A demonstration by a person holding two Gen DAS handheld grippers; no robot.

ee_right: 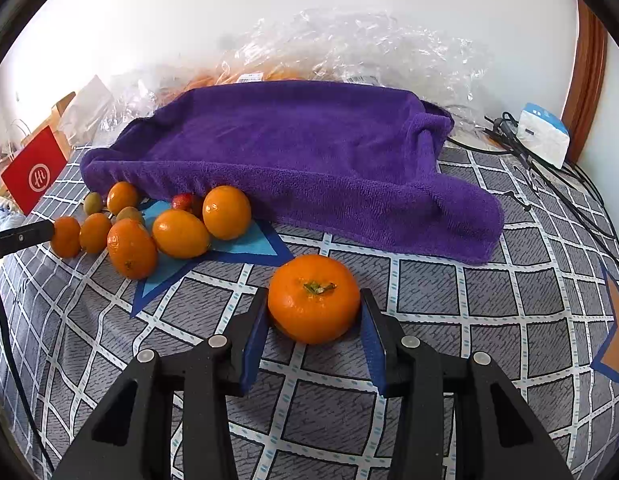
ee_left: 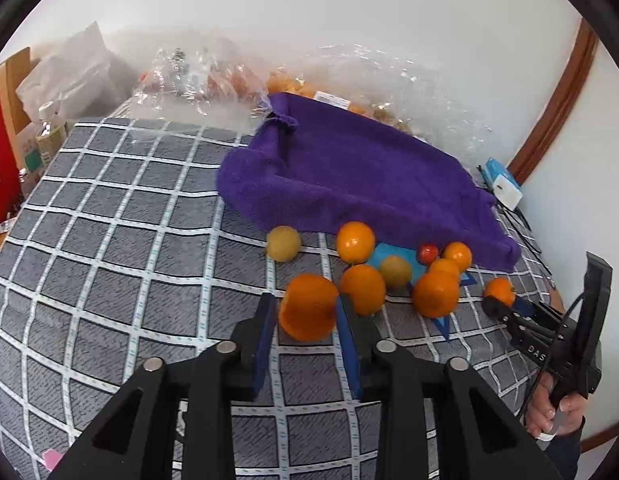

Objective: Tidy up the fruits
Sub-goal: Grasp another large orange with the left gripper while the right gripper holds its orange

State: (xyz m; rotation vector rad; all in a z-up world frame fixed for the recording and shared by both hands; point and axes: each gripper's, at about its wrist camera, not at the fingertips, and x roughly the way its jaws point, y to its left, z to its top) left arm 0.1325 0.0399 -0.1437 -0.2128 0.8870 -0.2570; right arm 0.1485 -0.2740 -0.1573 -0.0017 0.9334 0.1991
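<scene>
- Two claws each have an orange fruit between their blue pads, both in front of the purple towel (ee_right: 293, 152).
- The left claw (ee_left: 307, 312) is closed partway, its pads pressed against both sides of a smooth orange (ee_left: 308, 306); it is grasping that fruit, which sits low over the checked cloth (ee_left: 109, 240), at the near left edge of the pile by the towel.
- The right claw (ee_right: 314, 308) stands wider, one pad to each side of a mandarin (ee_right: 314, 298) with its green stem up. The left pad touches the peel; at the right pad I cannot tell touch from a thin gap, so whether it is clenched or released is not clear. The mandarin rests on the checked cloth, just in front of the towel's near hem and apart from the pile.
- The fruit pile (ee_right: 157, 224) lies against the towel's front-left edge, over a blue star patch (ee_right: 245, 246): several oranges, two dull yellow-green fruits and a small red one tucked at the hem.
- Behind the towel, crumpled clear plastic bags (ee_right: 349, 44) hold more orange fruit.
- To the towel's right, a white-and-blue box (ee_right: 543, 134) with dark cables; to its left, a red box (ee_right: 33, 176).
</scene>
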